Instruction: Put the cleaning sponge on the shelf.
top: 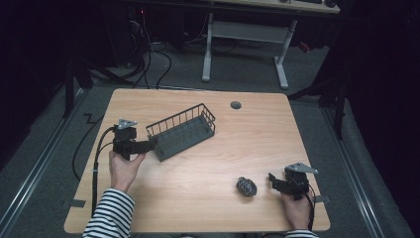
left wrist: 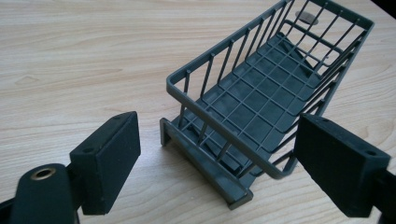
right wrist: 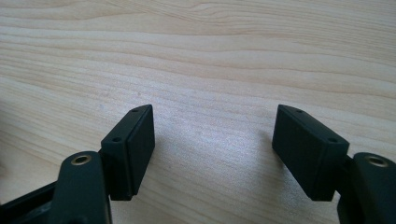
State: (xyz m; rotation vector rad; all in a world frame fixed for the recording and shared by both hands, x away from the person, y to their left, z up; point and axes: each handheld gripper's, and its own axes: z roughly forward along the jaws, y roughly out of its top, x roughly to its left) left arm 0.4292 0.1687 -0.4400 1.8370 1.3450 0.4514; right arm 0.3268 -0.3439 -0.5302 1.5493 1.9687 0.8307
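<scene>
A dim room with a grey floor surrounds a light wooden counter (top: 198, 198) with rounded corners; dark cables trail across the floor at the upper left of the high view, and the white legs of another desk (top: 245, 44) stand at the upper middle. A small round grey hole cover (top: 236, 105) sits near the far edge of the counter, right of centre.

A dark grey wire basket (top: 182, 131) lies on the counter in the left half of the high view, set at a slant, its near end lower left and its far end upper right. In the left gripper view the basket (left wrist: 261, 98) runs from the lower middle up to the upper right corner, and it is empty, with its grid floor bare.

The left gripper (top: 150, 146) is at the left of the high view, held by a hand in a striped sleeve (top: 111, 215), its tips just beside the basket's near end. In its own view the left gripper (left wrist: 215, 154) has its jaws spread wide on either side of that near end, with gaps showing between pads and wires, so nothing is clamped.

A small round metal scrubber (top: 246, 187) rests on the counter at the lower right of the high view. The right gripper (top: 273, 179) lies just to its right, apart from it. In its own view the right gripper (right wrist: 212, 149) has its jaws wide apart over bare wood, holding nothing.
</scene>
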